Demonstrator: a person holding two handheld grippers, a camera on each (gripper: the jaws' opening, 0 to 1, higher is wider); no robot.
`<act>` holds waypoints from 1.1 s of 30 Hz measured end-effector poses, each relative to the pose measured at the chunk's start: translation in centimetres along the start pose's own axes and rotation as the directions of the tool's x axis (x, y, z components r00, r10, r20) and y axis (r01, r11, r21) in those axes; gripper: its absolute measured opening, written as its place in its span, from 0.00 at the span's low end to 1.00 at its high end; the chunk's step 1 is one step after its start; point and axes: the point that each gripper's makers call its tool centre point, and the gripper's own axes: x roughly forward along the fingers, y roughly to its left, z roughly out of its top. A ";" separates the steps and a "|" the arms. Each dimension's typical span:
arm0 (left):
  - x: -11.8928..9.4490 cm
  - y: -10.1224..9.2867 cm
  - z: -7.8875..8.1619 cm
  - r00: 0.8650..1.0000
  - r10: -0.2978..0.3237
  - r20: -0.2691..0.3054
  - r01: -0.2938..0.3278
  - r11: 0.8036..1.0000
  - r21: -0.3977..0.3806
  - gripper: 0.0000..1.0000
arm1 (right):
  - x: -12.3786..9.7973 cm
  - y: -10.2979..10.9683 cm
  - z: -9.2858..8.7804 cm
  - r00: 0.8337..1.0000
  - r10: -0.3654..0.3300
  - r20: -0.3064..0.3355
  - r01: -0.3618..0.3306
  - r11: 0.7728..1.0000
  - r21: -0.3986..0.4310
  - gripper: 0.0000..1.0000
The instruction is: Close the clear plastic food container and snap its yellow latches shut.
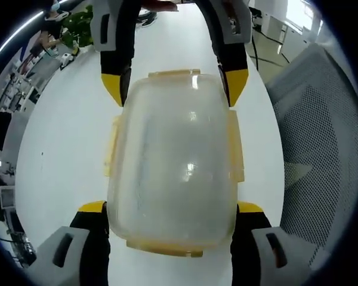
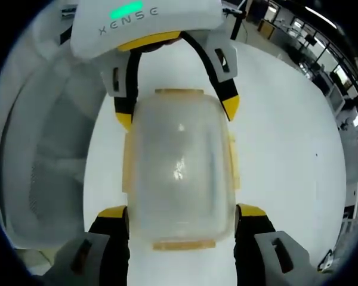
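The clear plastic food container (image 1: 174, 156) is shown lying on a white table (image 1: 65, 137), between the two grippers, which face one another from its opposite ends. In the left gripper view, the left gripper (image 1: 174, 210) is seen with its yellow-tipped jaws set apart, one on either side of the near end of the container; the right gripper (image 1: 176, 89) is seen at the far end, its jaws likewise straddling the body. The right gripper view presents the same arrangement reversed, with the right gripper (image 2: 182, 211) in the foreground and the left gripper (image 2: 178, 110) beyond. Both tools are spread wide; whether the jaw tips press the container walls or merely stand just beside them cannot be told.

The lid appears already seated on the base, so the closing step is judged complete or nearly so. Yellow latches are visible along all four edges: an end latch (image 1: 173, 74) at the far side, another (image 1: 164, 248) at the near side, and side latches (image 1: 235, 146) along the long edges. They appear to project outward from the rim rather than lie folded flat against the wall, which suggests that they are not yet snapped shut, though the frosted plastic and lens distortion make this uncertain. The latching of all four is therefore judged to remain. A mesh chair (image 1: 322, 137) stands beside the table.
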 end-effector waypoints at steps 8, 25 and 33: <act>-0.3 -0.1 -1.0 1.000 0.002 0.005 -0.002 1.000 -0.001 0.85 | 0.3 0.2 1.0 1.000 0.002 -0.018 -0.002 1.000 -0.002 0.71; -1.0 -0.2 -2.6 1.000 0.008 0.012 -0.008 1.000 -0.019 0.85 | 1.0 0.4 2.7 0.999 0.006 -0.051 -0.007 1.000 -0.020 0.71; -1.0 -0.1 -2.9 1.000 0.017 0.018 -0.016 1.000 -0.023 0.85 | 1.1 0.3 2.9 0.998 0.007 -0.062 -0.008 1.000 -0.028 0.72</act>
